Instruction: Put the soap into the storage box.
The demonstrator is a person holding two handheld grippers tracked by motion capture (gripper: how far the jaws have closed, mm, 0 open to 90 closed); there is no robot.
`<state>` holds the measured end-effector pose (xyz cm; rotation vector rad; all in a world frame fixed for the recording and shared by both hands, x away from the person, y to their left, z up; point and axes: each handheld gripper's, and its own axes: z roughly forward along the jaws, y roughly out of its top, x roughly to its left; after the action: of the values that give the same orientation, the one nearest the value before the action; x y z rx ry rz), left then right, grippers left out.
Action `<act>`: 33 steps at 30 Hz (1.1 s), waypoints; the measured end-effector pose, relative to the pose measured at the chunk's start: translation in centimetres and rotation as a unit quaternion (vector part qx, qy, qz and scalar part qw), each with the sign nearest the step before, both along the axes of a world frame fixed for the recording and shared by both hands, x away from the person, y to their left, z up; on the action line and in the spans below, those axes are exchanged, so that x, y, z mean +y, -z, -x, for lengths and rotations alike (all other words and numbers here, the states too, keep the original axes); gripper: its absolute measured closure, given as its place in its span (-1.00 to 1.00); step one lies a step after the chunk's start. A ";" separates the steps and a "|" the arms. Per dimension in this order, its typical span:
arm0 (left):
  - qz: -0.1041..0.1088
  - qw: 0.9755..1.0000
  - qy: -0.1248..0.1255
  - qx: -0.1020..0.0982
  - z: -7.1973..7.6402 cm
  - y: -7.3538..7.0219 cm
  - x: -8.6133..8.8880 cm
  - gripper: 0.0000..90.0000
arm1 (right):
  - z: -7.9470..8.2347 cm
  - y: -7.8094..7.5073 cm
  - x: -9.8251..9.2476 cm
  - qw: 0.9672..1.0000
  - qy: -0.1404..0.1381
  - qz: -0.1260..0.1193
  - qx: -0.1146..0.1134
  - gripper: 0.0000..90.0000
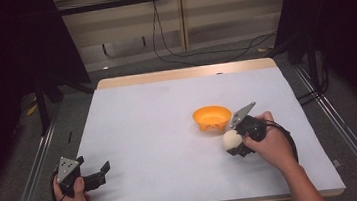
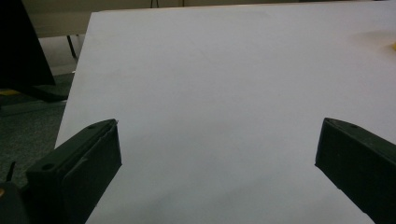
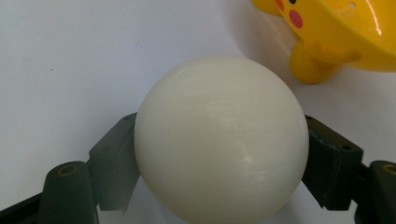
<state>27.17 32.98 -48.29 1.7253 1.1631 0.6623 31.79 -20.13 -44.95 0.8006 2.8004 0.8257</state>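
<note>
**Ball held beside the bowl**

The white ball is round, smooth and a bit shiny. It looks hard and light, a guess from how it sits. A smooth ball can slip or roll away, so it is best to hold it at its widest part, one side against each jaw. That is how the right gripper has it now: its two black jaws pinch the ball from both sides, at the middle. In the high view, the ball is just beside the bowl, on the side nearer the person, low over the desk.

The bowl is orange-yellow, with small feet and a painted face with red cheeks. It looks like stiff plastic and stands upright and empty.

The left gripper is far from the bowl, at the near left corner of the desk. Its jaws are spread wide with nothing between them.

The desk top is white, flat and plain, so a dropped ball would roll. Past the far edge from the bowl are a grey floor, black cables and dark curtains at the sides.
</note>
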 end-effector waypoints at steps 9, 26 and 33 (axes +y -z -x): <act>-0.001 1.000 -0.001 0.000 0.0 0.0 0.0 -1.00 | -0.4 -1.2 -0.3 1.000 0.001 -0.002 -0.007 -0.49; -0.001 1.000 0.001 -0.001 0.0 0.0 0.0 -1.00 | -1.4 -2.5 -0.2 1.000 -0.004 -0.002 -0.008 -0.49; 0.000 1.000 0.003 -0.001 0.0 0.0 0.0 -1.00 | -1.9 -3.0 -0.2 1.000 -0.009 -0.005 -0.005 -0.49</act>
<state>27.15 32.99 -48.28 1.7258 1.1570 0.6605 33.66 -20.30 -41.95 0.7713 2.8008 0.8452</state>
